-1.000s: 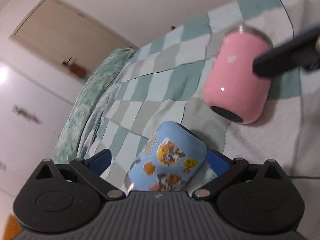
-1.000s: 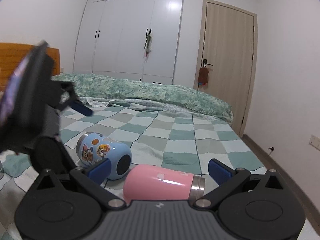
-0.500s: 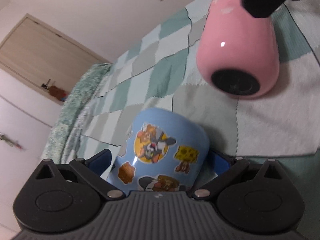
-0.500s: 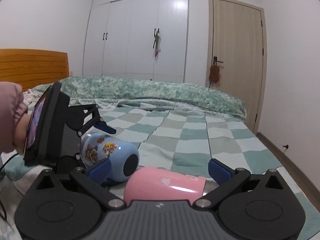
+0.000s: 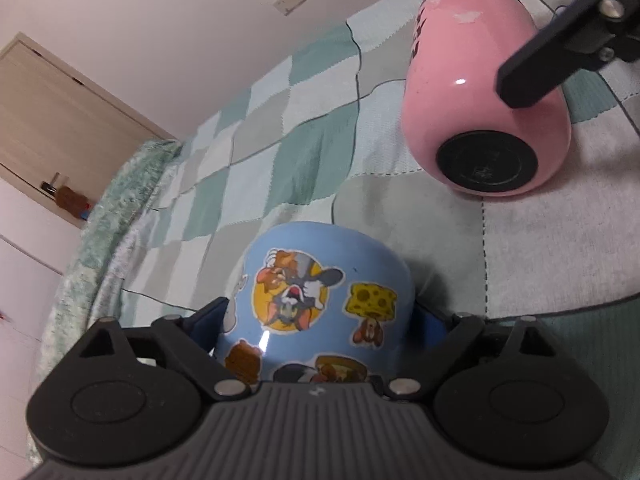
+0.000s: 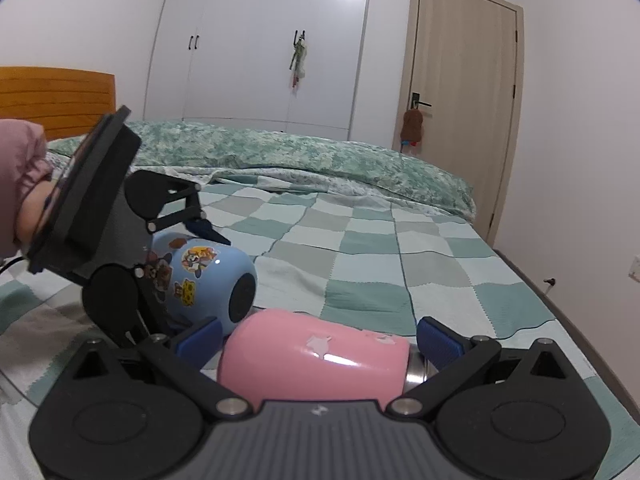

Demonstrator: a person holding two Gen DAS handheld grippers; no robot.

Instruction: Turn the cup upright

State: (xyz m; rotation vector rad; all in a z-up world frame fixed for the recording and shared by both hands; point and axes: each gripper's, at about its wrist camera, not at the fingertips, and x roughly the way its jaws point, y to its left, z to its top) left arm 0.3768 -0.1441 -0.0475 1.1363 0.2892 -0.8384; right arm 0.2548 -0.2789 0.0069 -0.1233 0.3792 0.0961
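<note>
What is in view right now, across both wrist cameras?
blue cup: one, light blue with cartoon stickers, on its side on the bedspread, between the left fingers.
pink cup: one, pink with steel rim, on its side, between the right fingers.
bedspread: one, green-grey-white checks, covering the bed.
quilt: one, green patterned, rolled at the far edge.
wardrobe: one, white, back wall.
door: one, beige, closed.
left hand-held gripper: black, blue pads.
right hand-held gripper: same.
</note>
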